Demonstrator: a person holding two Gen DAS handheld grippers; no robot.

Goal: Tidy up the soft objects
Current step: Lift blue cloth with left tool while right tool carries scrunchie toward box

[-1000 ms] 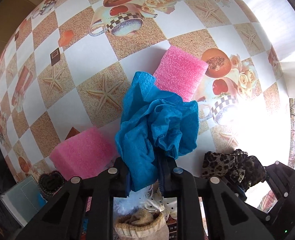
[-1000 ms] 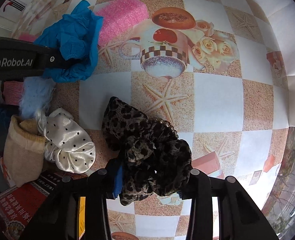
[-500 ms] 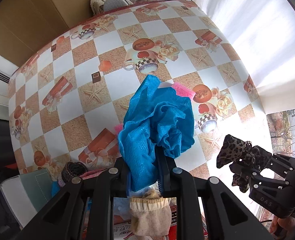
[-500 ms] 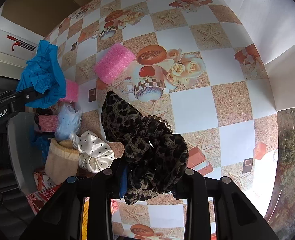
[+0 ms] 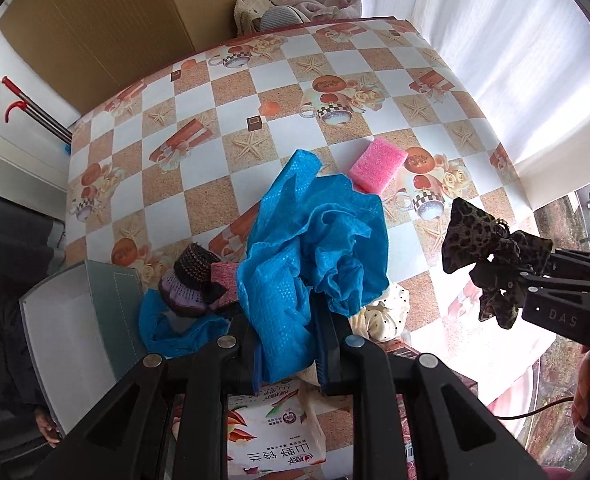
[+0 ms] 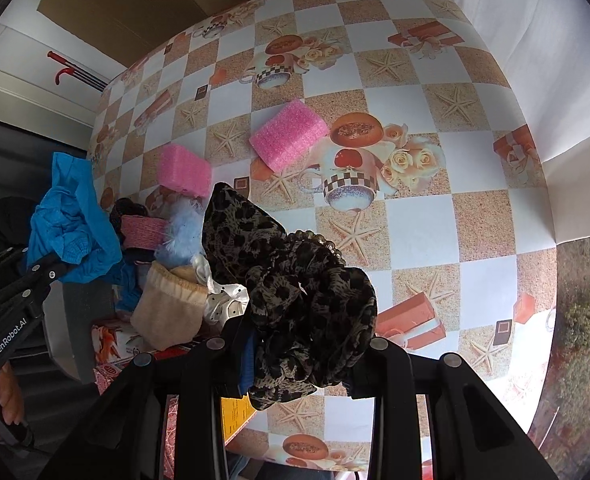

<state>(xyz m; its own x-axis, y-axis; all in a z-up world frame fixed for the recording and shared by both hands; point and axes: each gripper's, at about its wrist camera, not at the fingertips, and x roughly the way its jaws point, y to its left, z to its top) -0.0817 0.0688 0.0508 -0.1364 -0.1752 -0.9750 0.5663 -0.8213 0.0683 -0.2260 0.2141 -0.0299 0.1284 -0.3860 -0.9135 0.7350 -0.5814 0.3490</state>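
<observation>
Both tools are clamped on cloth above the desk, the left tool on the blue cloth (nearer the pile of soft things), the right tool on the leopard scarf.

Crinkled matt blue cloth, leopard-print fabric scrunchie, porous pink foam, glossy printed tablecloth.

Checked tablecloth table, white curtain, brown cardboard wall panel, daylight
</observation>
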